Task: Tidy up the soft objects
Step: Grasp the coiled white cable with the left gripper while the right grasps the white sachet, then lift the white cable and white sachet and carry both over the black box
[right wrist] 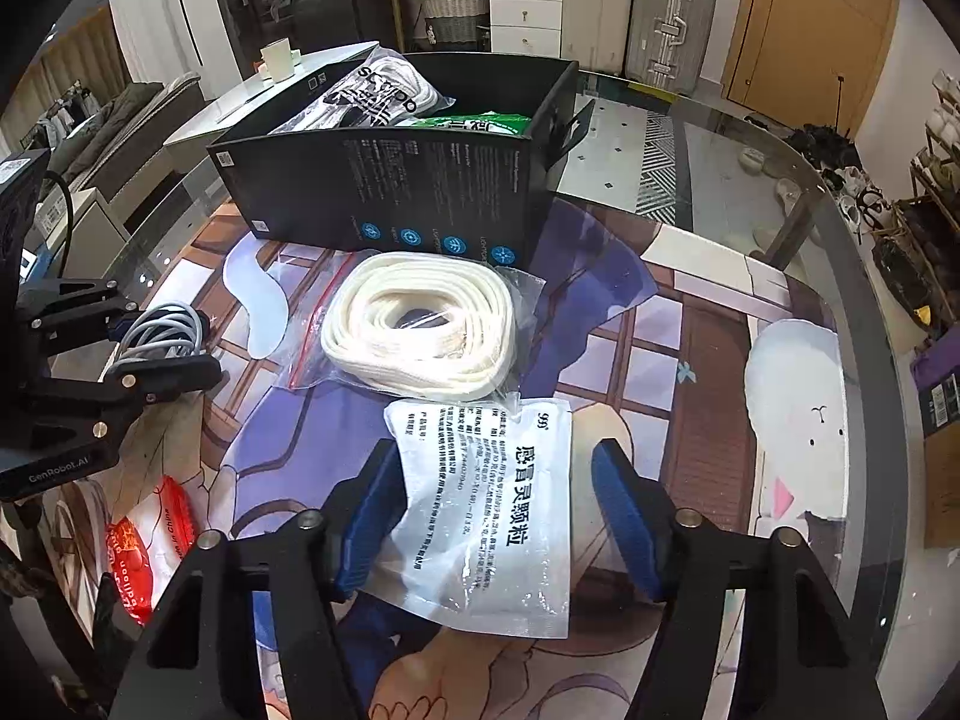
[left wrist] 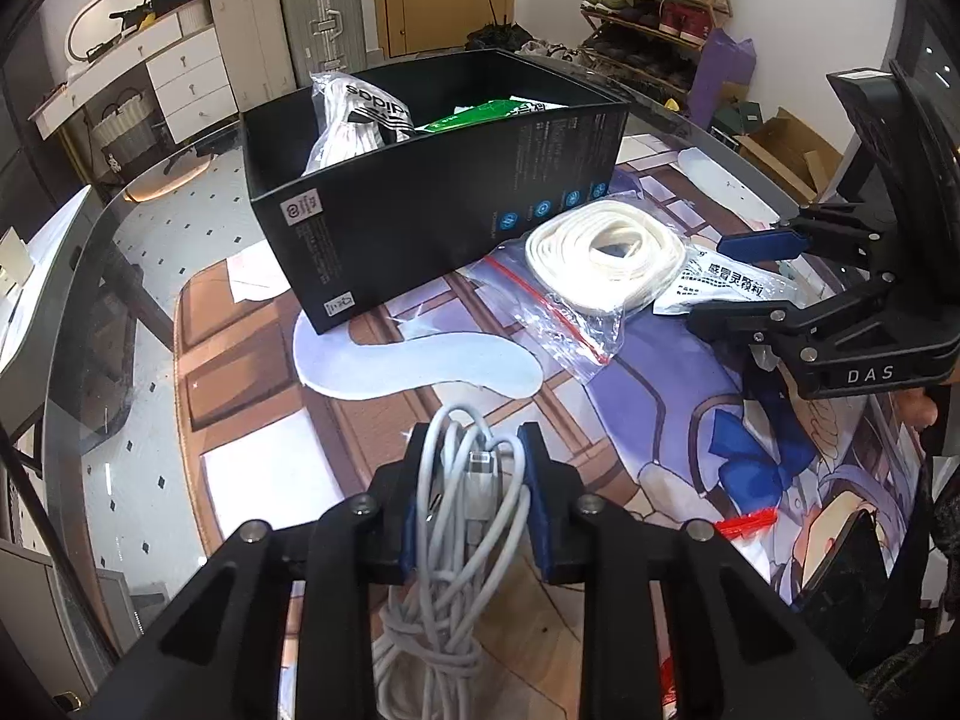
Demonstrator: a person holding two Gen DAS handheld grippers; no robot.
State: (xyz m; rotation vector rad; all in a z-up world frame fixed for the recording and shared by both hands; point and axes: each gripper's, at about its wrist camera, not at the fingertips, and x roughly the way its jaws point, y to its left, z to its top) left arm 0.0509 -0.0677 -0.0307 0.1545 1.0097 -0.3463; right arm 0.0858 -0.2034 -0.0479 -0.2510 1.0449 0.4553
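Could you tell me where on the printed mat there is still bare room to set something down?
Free: the mat right of the white medicine sachet, toward the glass table edge, and left of the black cardboard box. Crowded: in front of the box, where the bagged cream cord coil lies against the sachet.

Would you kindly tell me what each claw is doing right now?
Left claw: shut on the white cable bundle.
Right claw: open around the white sachet, not gripping it.
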